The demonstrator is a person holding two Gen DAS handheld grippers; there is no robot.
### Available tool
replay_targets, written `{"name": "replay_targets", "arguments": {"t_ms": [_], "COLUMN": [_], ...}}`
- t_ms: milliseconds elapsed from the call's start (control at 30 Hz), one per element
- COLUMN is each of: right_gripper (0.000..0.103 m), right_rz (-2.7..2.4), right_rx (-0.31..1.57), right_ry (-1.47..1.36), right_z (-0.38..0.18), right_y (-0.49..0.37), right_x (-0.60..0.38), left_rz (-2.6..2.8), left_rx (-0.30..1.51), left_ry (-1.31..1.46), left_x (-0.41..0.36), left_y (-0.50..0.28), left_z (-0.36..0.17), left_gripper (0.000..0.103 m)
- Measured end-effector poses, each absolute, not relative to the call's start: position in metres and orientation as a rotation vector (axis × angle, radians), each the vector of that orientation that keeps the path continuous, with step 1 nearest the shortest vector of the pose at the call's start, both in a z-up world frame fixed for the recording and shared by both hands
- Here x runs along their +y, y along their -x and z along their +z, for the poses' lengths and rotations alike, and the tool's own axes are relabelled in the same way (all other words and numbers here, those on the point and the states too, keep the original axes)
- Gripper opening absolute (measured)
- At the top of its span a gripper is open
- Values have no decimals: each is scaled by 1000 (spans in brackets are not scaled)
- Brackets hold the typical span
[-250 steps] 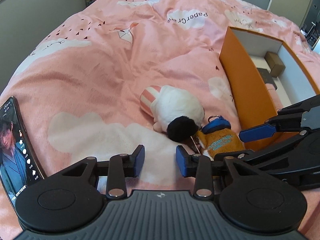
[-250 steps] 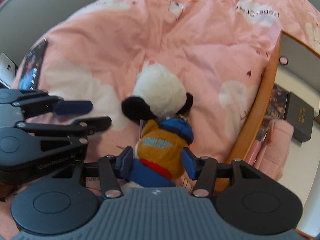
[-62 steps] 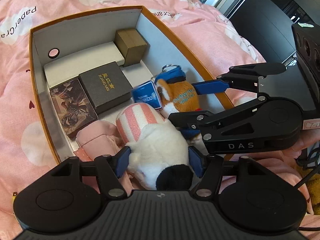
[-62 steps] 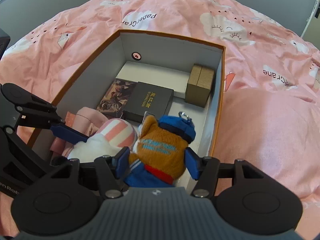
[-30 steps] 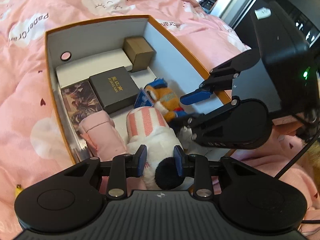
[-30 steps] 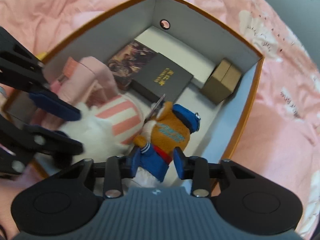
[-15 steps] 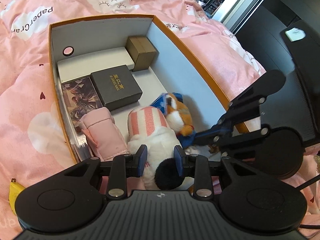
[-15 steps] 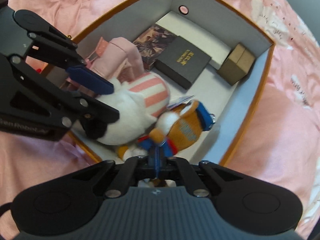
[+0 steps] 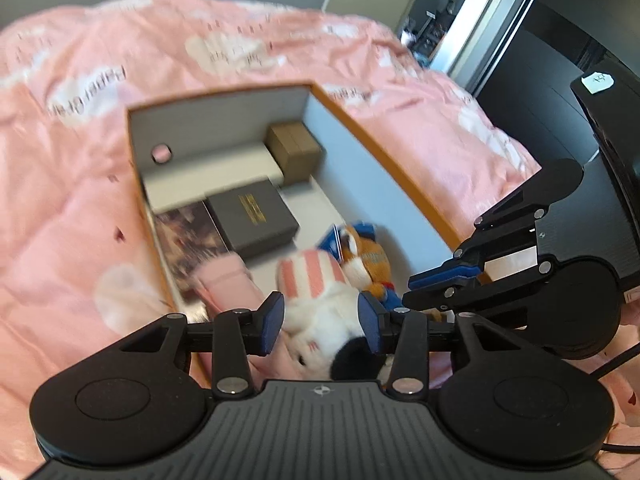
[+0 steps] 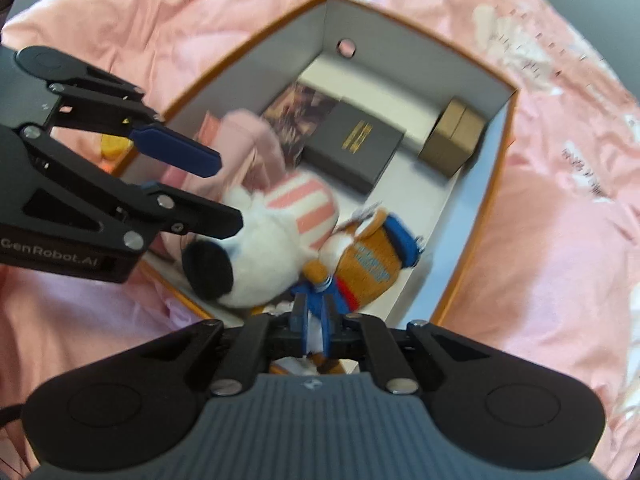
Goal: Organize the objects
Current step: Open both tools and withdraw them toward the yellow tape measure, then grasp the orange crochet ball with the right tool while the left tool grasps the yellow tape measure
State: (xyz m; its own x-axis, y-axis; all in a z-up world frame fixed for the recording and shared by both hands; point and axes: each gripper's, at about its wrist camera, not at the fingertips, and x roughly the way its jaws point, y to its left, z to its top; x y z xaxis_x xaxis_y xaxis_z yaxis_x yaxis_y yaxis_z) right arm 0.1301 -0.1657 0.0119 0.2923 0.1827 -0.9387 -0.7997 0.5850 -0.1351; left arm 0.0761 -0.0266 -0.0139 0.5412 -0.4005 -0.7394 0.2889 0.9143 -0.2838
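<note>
Toys are lying in the orange box [image 9: 384, 152]: white plush [image 9: 320, 316] w/ striped cap between the left gripper [image 9: 322, 322] jaws, which have just been opening, pads off it; orange bear [image 10: 364, 260] just ahead of the right gripper [image 10: 314, 320], jaws closed, apparently pinching nothing.

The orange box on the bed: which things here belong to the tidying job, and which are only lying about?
Belong to the job:
- orange cardboard box with white inside
- white plush toy with pink striped hat
- orange plush bear in blue cap

Only lying about:
- pink cloud-print duvet
- yellow object beside the box, too hidden to identify
</note>
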Motion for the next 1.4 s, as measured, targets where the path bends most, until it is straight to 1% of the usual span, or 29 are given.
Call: {"name": "replay_targets", "arguments": {"t_ms": [67, 133, 167, 267, 300, 400, 600, 767, 800, 933, 1000, 1100, 1400], "right_gripper": [13, 37, 41, 45, 50, 60, 60, 60, 59, 49, 46, 46, 45], "right_rz": [726, 732, 742, 782, 800, 817, 890, 938, 949, 992, 1013, 1043, 1059], "right_rx": [1036, 972, 937, 866, 850, 794, 775, 807, 825, 893, 931, 985, 1116], "right_ry": [654, 620, 604, 555, 537, 513, 446, 469, 468, 477, 514, 580, 723], "right_z": [23, 34, 40, 51, 54, 59, 55, 41, 37, 16, 4, -11, -44], "right_y": [-127, -124, -122, -119, -117, -111, -103, -91, -90, -82, -78, -69, -56], "right_x": [-164, -160, -157, -145, -140, -122, -80, -39, -31, -10, -2, 4, 19], "left_rz": [-388, -361, -346, -295, -275, -191, -85, 6, 23, 51, 66, 50, -7], "left_rx": [865, 830, 816, 798, 789, 771, 832, 914, 929, 996, 1039, 1092, 1124], "left_ry": [115, 96, 87, 77, 74, 104, 201, 286, 306, 378, 372, 368, 210], "left_x": [-22, -17, -13, -2, 3, 21, 64, 101, 110, 132, 136, 138, 123], "left_y": [-70, -63, -60, -50, -45, -35, -22, -11, -8, 5, 10, 16, 27], "left_z": [-2, 9, 14, 26, 30, 39, 43, 28, 23, 1, -11, -26, -39], "left_gripper": [52, 54, 54, 54, 51, 51, 50, 49, 49, 48, 47, 46, 45]}}
